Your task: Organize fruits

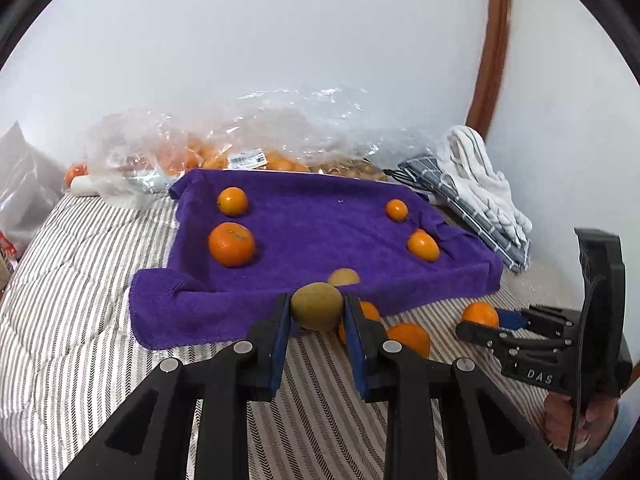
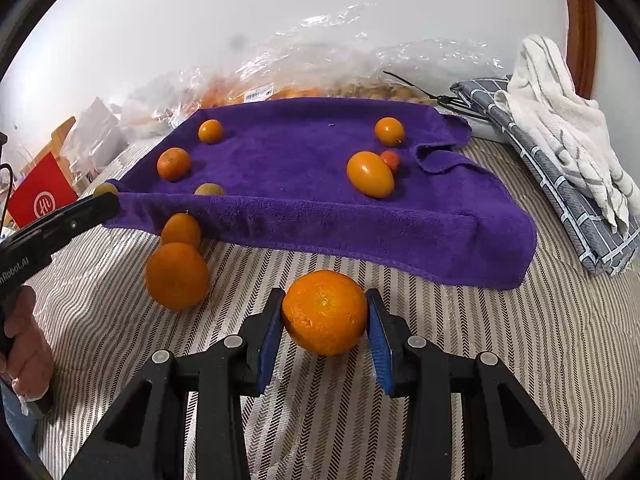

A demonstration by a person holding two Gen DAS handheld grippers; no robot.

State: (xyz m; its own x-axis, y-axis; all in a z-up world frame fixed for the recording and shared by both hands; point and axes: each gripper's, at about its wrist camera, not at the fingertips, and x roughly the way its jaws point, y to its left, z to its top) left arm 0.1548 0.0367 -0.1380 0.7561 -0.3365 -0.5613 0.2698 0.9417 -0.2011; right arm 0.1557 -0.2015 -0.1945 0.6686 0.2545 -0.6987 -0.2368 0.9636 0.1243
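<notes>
A purple towel point(image 2: 304, 184) lay draped over a raised, tray-like form on a bed with a striped cover point(image 2: 500, 340), its near edge hanging down. Behind it, against the wall, sat clear plastic bags point(image 1: 248, 140) holding orange fruit and some brownish fruit, hard to make out through the crinkled film. A folded grey checked cloth point(image 2: 576, 216) with a white towel point(image 2: 560, 120) on top lay to the right. On the purple towel rested several orange fruits, one small one partly hidden behind a larger oval one point(image 2: 370, 174). Two loose oranges point(image 2: 178, 274) lay on the bed just before the towel's edge. The left claw point(image 1: 316, 312) pinched a greenish-brown kiwi point(image 1: 316, 306) above the towel's near edge. The right claw point(image 2: 325, 320) was closed on a large orange point(image 2: 325, 312) low over the bed.
</notes>
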